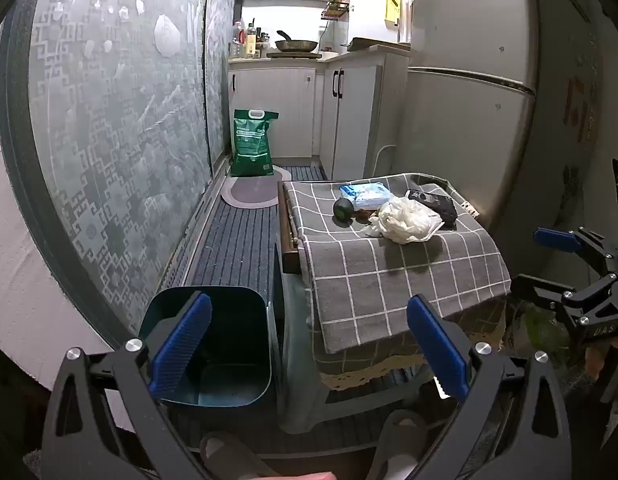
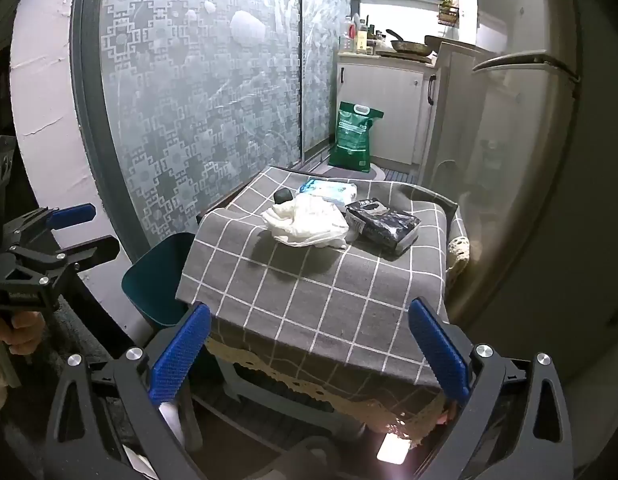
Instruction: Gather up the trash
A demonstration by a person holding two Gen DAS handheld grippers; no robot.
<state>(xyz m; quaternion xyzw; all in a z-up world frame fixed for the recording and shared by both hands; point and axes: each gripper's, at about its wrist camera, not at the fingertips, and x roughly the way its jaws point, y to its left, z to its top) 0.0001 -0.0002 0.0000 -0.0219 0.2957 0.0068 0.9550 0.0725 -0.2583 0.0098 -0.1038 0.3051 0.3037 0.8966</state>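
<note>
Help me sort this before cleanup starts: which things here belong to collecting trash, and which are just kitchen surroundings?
For the job:
white crumpled plastic bag
dark wrapper
blue-white packet
small dark round object
teal bin
left tool, open
right tool, open

Just there:
green sack
frying pan
fridge
checked tablecloth

The teal bin (image 2: 157,280) is half hidden behind the checked tablecloth (image 2: 309,280) in the right wrist view. Print on the green bag (image 1: 251,144) is too small to read.

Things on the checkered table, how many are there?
4: a dark round thing, a blue-white packet behind, a crumpled white plastic bag in the middle, a black packet on its right. More may hide underneath.
</note>
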